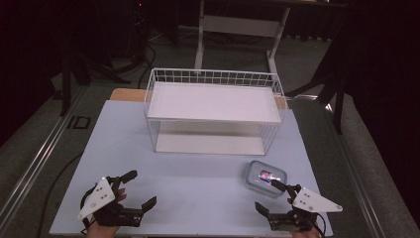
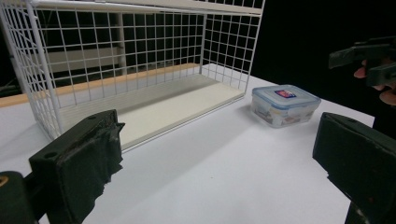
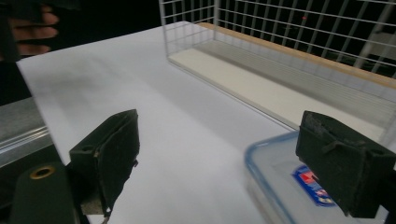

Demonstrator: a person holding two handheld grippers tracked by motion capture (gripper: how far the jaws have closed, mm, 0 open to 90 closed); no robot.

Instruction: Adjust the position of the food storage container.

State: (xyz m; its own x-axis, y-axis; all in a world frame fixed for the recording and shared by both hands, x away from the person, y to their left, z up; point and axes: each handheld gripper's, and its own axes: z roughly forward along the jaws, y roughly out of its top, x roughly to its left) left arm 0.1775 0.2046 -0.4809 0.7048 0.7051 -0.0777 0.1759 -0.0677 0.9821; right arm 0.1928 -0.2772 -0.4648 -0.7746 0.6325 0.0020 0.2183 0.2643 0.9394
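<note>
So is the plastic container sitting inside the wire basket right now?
No, the plastic container sits on the table in front of the wire basket, near the right gripper.

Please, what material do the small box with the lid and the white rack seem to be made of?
The box looks like clear plastic with a glossy finish: its contents show through the walls, and the lid has a blue rim. The rack seems to be thin metal wire, coated or painted white, forming an open grid; its flat shelves look like matte white board, perhaps plastic or laminate, which the pictures leave open.
</note>
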